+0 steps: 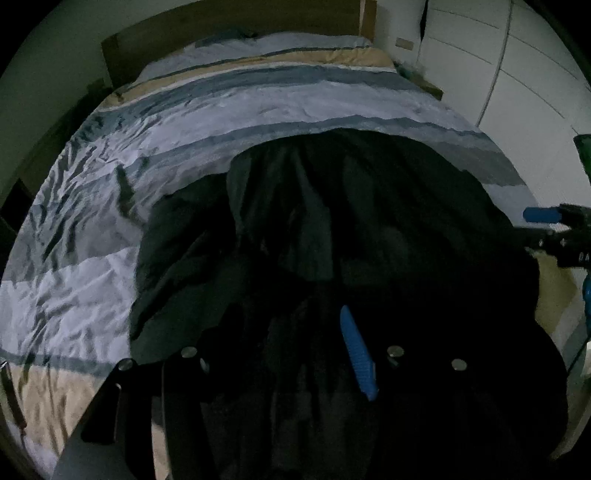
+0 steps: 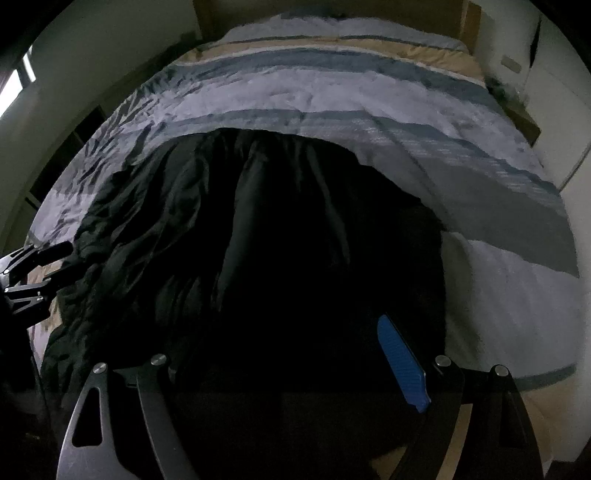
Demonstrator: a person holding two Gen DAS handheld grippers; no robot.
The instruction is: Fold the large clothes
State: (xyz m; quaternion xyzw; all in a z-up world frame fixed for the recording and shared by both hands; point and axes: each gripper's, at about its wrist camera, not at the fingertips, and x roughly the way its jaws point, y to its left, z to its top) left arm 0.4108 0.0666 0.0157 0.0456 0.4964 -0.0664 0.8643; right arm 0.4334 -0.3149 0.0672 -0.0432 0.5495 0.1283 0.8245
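Both views: dark garment [image 1: 314,229]; window [image 2: 16,86] only right-wrist.

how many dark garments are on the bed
1: a dark garment spread over the near half of the striped bed cover. Its dim folds could hide another layer.

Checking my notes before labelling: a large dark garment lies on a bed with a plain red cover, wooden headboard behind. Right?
Not quite. The large dark garment lies on a striped cover in pale blue, grey-blue and tan, not plain red. The wooden headboard is there. Both wrist views show it.
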